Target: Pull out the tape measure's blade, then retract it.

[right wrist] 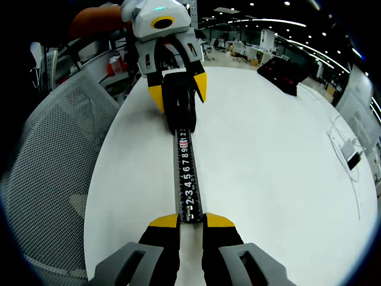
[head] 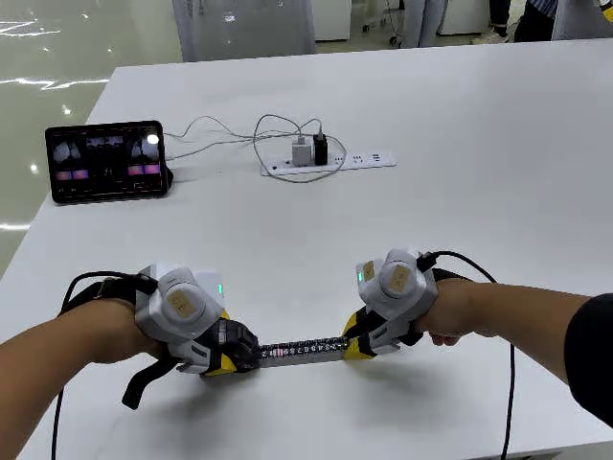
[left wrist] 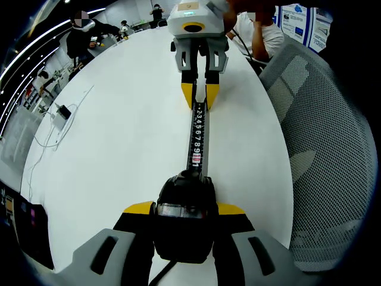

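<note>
Near the front edge of the white table (head: 402,172), I had the tape measure's black case (left wrist: 186,223) held in the left gripper (head: 228,356), with the jaws shut tight on its two sides. The blade (right wrist: 185,179) came out of the case and ran in a straight line to the right gripper (right wrist: 191,221). That gripper's jaws were pinched together on the blade's far end. I think they held the little hook at the tip, but the jaws hid it, so I could not be sure.

The blade's line was what mattered most. It ran from side to side in front of me, from one gripper straight to the other, low over the table top. Only a short run of its printed numbers showed, so I judged the blade was just partly out.

To pull more out, I would need to move the right gripper away from the case along that same line. To let it back in, I would bring that gripper toward the case the same way. A pull off to one side could bend the blade or make it slip.
</note>
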The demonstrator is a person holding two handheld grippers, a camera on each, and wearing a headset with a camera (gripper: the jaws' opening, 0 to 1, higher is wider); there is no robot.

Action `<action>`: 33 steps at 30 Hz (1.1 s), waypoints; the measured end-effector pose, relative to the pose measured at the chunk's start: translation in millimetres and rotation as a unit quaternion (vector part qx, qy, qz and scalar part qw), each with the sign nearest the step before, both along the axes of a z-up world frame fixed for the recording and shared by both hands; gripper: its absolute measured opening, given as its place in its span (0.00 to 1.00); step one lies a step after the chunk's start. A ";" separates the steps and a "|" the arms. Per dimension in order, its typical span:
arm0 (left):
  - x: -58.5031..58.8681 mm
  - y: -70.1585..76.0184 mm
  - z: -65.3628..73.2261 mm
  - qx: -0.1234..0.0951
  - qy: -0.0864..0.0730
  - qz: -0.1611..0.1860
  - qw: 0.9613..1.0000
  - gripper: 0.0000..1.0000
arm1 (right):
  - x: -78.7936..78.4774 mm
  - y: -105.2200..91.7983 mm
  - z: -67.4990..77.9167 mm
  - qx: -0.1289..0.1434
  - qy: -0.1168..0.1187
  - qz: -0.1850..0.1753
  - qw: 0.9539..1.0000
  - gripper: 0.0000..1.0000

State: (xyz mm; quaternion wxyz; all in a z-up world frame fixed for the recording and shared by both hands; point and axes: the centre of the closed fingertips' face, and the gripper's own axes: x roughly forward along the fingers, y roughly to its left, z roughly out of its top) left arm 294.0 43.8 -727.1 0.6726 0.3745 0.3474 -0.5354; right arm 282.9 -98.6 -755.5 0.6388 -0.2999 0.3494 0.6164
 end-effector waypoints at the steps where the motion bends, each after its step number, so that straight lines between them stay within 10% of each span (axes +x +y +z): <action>1: 0.0 0.0 -0.1 0.000 0.000 0.000 1.000 0.32 | 0.0 -0.7 0.0 0.000 0.000 0.000 1.000 0.10; 33: -0.5 -0.3 0.3 0.000 0.000 0.000 1.000 0.32 | -0.2 -24.5 2.1 -0.011 -0.004 -0.003 1.000 0.09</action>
